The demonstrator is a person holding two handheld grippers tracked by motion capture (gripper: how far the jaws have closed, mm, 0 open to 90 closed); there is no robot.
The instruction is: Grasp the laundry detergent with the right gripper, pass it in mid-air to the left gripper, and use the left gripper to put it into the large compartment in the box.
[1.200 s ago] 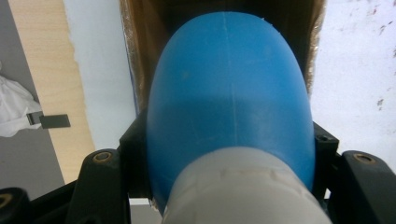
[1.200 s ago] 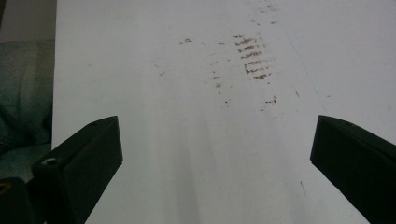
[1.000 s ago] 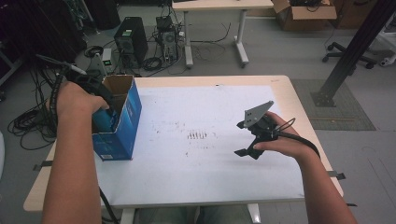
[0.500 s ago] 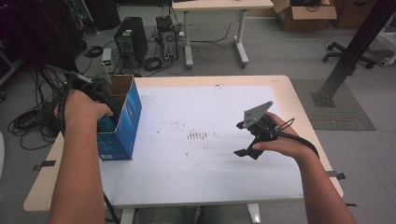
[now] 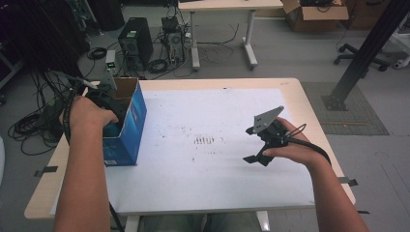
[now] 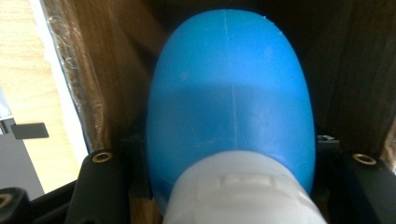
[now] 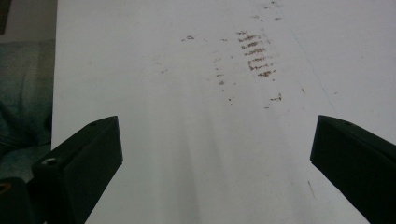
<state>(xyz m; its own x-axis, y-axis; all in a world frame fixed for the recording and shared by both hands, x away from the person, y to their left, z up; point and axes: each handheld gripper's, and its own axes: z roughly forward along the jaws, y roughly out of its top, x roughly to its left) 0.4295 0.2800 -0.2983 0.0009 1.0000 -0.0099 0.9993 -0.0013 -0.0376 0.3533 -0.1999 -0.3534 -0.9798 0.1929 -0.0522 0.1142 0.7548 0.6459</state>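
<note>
Left gripper (image 5: 104, 104) is clamped on blue bottle (image 6: 231, 116) inside box (image 5: 126, 126) — lift-out likely next; right gripper (image 5: 261, 145) is held spread, idle.

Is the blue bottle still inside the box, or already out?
Inside. The left gripper view shows the blue bottle between the tongs with brown cardboard walls around it; the high view shows the left hand in the box.

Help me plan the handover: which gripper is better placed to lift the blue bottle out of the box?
Left. The left gripper is already inside the blue box, its jaws on either side of the blue bottle. The right gripper hangs open over the bare white sheet, well away from the box.
</note>
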